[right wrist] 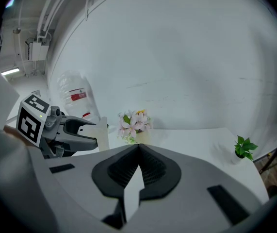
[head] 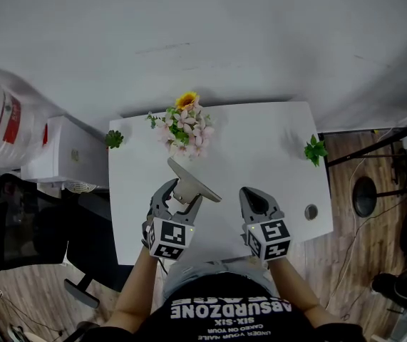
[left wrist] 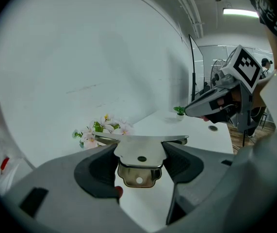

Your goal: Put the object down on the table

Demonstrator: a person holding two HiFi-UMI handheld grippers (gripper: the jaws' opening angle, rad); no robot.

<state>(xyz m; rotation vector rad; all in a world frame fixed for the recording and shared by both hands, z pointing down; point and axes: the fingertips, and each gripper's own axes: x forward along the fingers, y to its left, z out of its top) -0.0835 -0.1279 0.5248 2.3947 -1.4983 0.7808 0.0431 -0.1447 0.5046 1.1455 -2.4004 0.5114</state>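
1. The left tool [head: 182, 194] pinches a steel scraper [head: 192, 180] by its tab, one pad on each side; the left gripper view shows the tab [left wrist: 139, 152] clamped between the jaws.
2. The scraper hangs on the person's side of the flower bunch [head: 187, 127], apparently clear of the white bench [head: 260, 141]. Its wide blade lies crosswise to the tool and slants toward the right tool.
3. The right tool [head: 255, 199] is pressed together on nothing, just beside the left and further from the flowers.
4. Judgement: bare bench lies directly under the blade, short of the flowers. The move is therefore straight down with the left tool, levelling the slanted blade so it lands flat.
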